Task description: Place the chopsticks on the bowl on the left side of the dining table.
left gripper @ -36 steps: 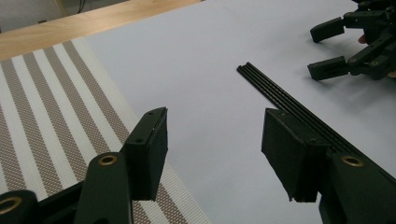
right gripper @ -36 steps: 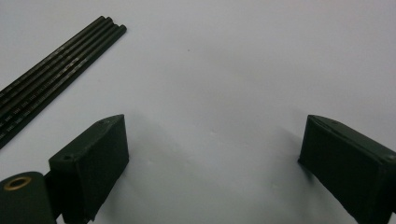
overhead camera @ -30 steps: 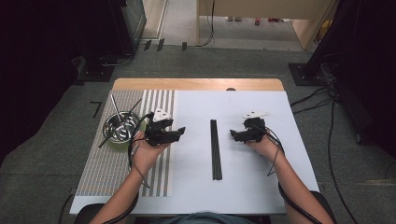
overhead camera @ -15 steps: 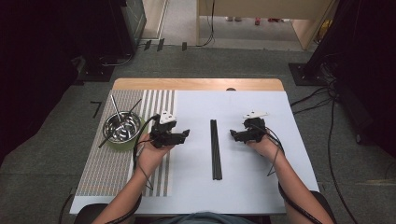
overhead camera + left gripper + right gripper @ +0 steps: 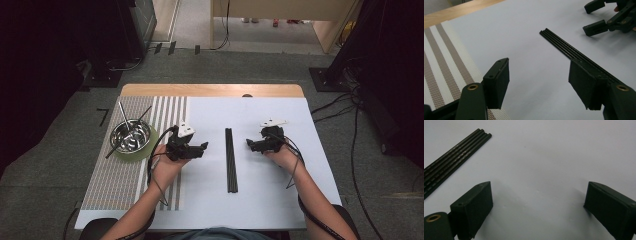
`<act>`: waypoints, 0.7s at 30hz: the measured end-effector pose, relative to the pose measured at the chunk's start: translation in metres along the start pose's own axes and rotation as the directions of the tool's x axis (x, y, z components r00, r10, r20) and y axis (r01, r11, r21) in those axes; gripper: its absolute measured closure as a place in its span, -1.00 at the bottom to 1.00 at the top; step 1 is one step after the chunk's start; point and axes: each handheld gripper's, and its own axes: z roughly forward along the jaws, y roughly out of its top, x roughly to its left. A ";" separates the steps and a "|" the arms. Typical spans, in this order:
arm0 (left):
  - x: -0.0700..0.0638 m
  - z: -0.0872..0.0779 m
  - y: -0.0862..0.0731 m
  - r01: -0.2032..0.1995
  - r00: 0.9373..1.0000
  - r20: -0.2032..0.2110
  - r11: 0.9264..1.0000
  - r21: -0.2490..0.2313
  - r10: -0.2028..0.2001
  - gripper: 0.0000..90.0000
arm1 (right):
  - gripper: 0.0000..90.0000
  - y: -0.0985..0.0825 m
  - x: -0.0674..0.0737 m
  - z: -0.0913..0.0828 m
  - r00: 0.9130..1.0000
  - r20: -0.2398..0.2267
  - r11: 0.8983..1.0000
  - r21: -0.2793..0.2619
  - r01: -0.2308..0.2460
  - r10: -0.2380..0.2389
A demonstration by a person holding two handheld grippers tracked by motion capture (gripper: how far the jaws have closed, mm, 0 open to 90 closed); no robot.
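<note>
L gripper (image 5: 202, 148) shifted away from bowl toward chopsticks since earlier frame, jaws just been opening, now wide, nothing btwn. R gripper (image 5: 250, 144) jaws wide, empty. Chopsticks (image 5: 230, 159): 4 black sticks bundled, flat on white sheet, btwn grippers. 1 steel bowl (image 5: 131, 136) on green coaster, 2 sticks in it.

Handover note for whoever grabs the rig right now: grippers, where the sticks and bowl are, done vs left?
Left gripper: open, holding nothing, its fingers have just been opening; it hovers between the striped mat and the black sticks.
Right gripper: open, holding nothing, just right of the sticks.
Black sticks: bundled side by side, flat on the white table cover, between both grippers, untouched.
Metal bowl: on a green coaster on the mat, with thin utensils in it.
Done: nothing picked from the bundle.
Left: probably grasp the sticks.
</note>
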 end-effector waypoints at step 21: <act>-0.017 0.019 -0.004 -0.017 0.998 0.066 0.999 0.044 0.014 -0.36 | -0.83 0.000 0.000 0.000 1.000 0.000 1.000 0.001 0.001 -0.001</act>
